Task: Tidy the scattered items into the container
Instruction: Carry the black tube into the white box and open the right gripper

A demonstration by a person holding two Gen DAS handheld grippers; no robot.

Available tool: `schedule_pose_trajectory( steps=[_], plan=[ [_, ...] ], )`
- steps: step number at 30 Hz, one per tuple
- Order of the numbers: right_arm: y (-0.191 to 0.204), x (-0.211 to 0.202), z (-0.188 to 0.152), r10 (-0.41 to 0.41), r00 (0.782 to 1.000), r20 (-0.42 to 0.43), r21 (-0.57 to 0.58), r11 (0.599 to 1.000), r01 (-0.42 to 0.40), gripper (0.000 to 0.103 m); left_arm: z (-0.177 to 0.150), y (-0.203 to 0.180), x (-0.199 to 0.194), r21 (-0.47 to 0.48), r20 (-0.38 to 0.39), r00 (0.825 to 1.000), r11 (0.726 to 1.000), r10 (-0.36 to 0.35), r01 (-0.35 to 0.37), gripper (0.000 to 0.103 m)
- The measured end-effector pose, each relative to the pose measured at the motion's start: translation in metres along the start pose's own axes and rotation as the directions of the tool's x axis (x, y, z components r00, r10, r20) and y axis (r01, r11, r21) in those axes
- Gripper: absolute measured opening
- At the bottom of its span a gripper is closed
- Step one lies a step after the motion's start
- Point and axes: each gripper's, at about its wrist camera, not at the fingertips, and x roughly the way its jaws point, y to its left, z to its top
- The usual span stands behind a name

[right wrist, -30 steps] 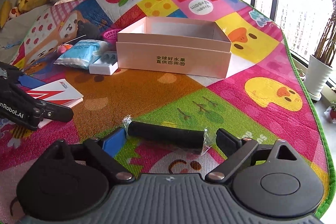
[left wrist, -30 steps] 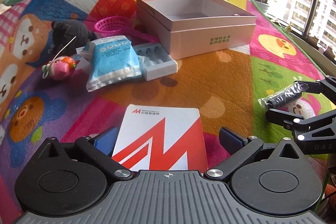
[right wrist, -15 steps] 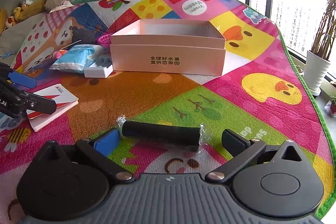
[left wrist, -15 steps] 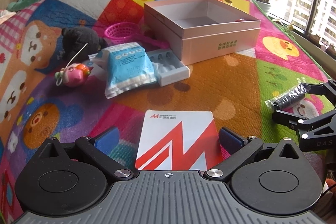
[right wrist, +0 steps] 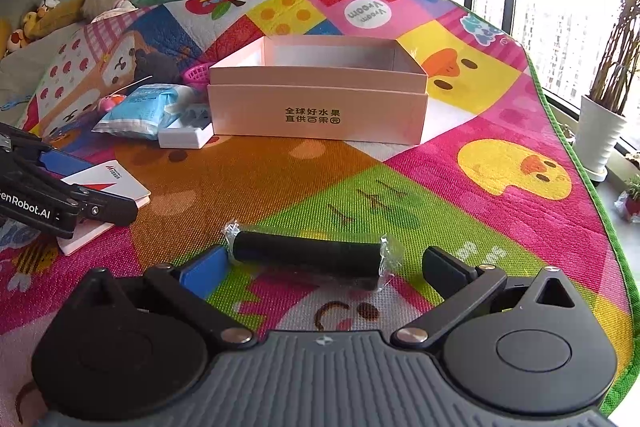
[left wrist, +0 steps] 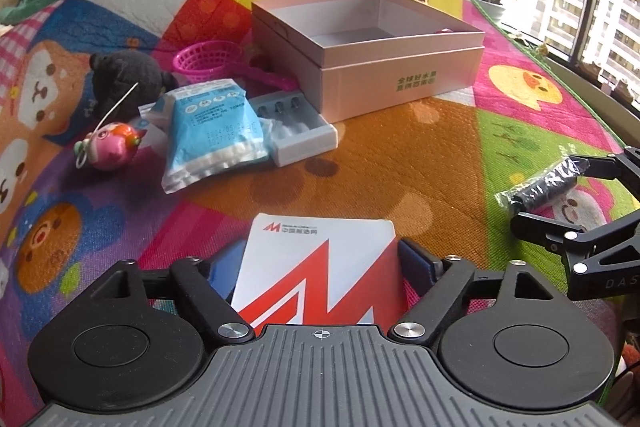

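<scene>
Slippage is the chief risk. An open pink cardboard box (right wrist: 318, 107) stands well apart on the play mat. The left hand-held gripper (left wrist: 320, 263) is closed against a red-and-white card booklet (left wrist: 316, 267), which may bend. The right hand-held gripper (right wrist: 320, 263) is open around a black plastic-wrapped cylinder (right wrist: 306, 255), untouched and liable to roll.

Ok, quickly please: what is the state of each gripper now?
Left gripper: closed on the red-and-white card.
Right gripper: open around the black wrapped roll, not yet clamped.
</scene>
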Motion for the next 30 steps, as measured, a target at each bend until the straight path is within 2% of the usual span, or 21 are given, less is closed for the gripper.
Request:
schedule_pose_trajectory(
  steps=[2,8,14,21,30],
  plan=[
    [0.001,-0.003,0.0,0.016,1.0,0.005,-0.011,1.0,-0.016,0.092,-0.003,-0.003,-0.002,0.01,0.013,1.0,1.0,0.007,-0.007,0.085],
    [0.007,-0.012,0.004,0.027,0.999,0.021,-0.051,0.998,-0.026,0.081,-0.012,-0.011,-0.017,0.012,0.066,0.998,1.0,0.011,-0.012,0.085],
    [0.006,-0.028,0.008,0.026,0.999,0.046,-0.073,0.997,-0.023,0.081,-0.014,-0.024,-0.051,0.039,0.177,0.984,0.999,0.015,-0.023,0.085],
    [-0.001,-0.061,0.021,0.006,0.991,0.133,-0.096,0.995,0.007,0.081,-0.007,-0.037,-0.085,0.062,0.275,0.962,0.998,-0.001,-0.016,0.084],
    [-0.015,-0.09,0.041,-0.027,0.973,0.23,-0.128,0.99,0.058,0.081,0.03,-0.045,-0.099,0.092,0.384,0.923,0.996,-0.034,-0.002,0.084]
  ],
)
